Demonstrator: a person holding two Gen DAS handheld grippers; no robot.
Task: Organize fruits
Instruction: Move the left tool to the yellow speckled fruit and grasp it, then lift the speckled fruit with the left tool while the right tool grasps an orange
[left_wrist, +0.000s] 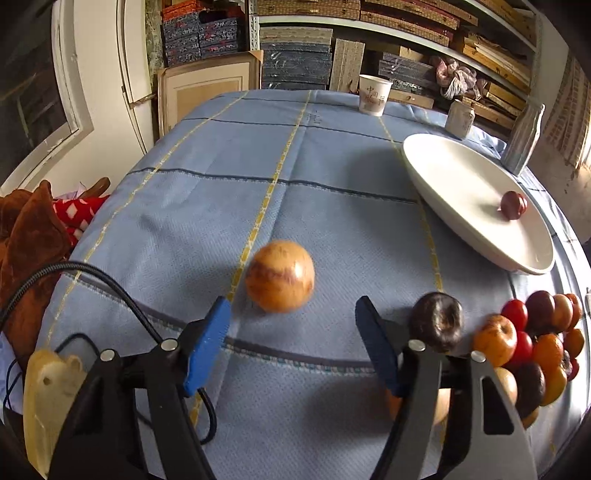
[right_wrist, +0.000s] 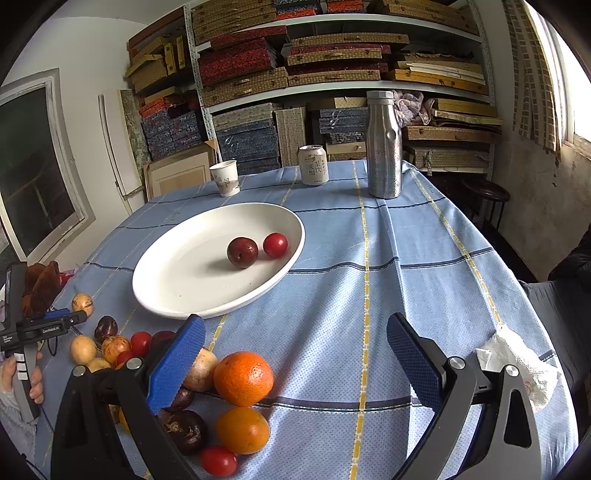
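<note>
From my left gripper (left_wrist: 291, 325), spread wide, bare tablecloth (left_wrist: 221, 184) ran to the far edge, with only a yellowish fruit (left_wrist: 280, 281) lying just ahead. The fruit pile (right_wrist: 207, 387) crowded its right side. Ahead of my right gripper (right_wrist: 295, 354) cloth lay free; the white plate (right_wrist: 166, 280) blocked forward-left, the bottle (right_wrist: 383, 147) and can (right_wrist: 313, 164) stood far back.

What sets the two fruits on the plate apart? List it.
The plum is dark maroon; the tomato is bright red. The plum looks larger than the tomato. The plum shows a stem dimple facing the camera; the tomato's skin looks smooth and unmarked. The plum lies nearer the plate's middle, the tomato nearer its rim. Both are round and glossy.
</note>
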